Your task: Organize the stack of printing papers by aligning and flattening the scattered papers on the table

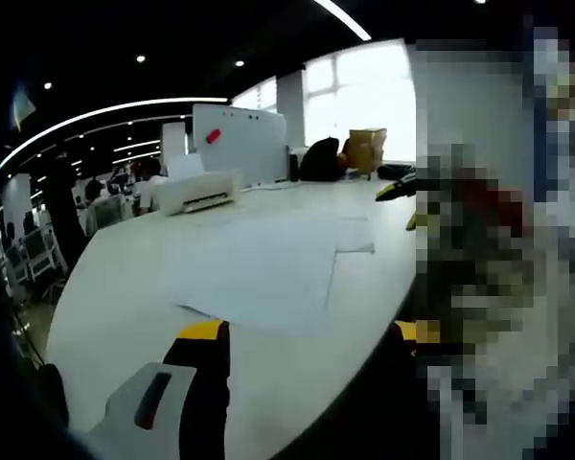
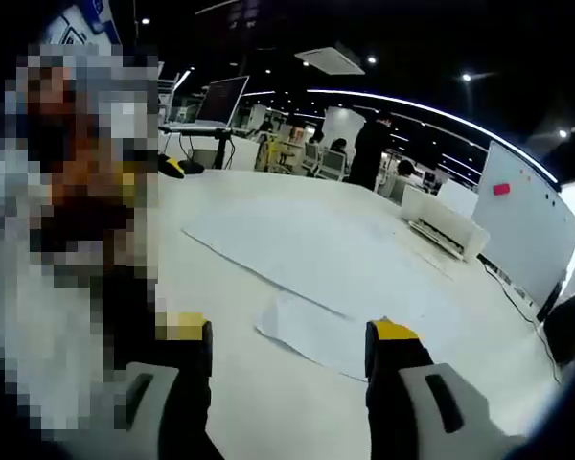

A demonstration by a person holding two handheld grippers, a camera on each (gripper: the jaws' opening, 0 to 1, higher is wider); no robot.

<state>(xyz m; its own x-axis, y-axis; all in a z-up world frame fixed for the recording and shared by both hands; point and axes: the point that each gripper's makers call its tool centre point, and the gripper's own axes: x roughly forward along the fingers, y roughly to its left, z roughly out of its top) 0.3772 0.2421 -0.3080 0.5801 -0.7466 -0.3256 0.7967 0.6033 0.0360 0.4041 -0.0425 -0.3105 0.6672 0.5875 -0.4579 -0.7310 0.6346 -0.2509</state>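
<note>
Loose white printing papers (image 1: 268, 264) lie spread and overlapping on the white table (image 1: 115, 287), just beyond my left gripper (image 1: 307, 331). Its yellow-tipped jaws stand wide apart with nothing between them. In the right gripper view the same papers (image 2: 316, 264) stretch across the table (image 2: 268, 402), with one sheet's corner (image 2: 311, 335) sticking out toward me. My right gripper (image 2: 287, 331) hovers open over the table in front of that corner, holding nothing.
A white printer (image 1: 199, 192) (image 2: 441, 222) sits at the table's far side, with a whiteboard (image 1: 240, 139) (image 2: 527, 225) behind it. A dark bag (image 1: 321, 160) and cardboard box (image 1: 366, 149) stand by the window. People and chairs (image 2: 326, 158) fill the office behind.
</note>
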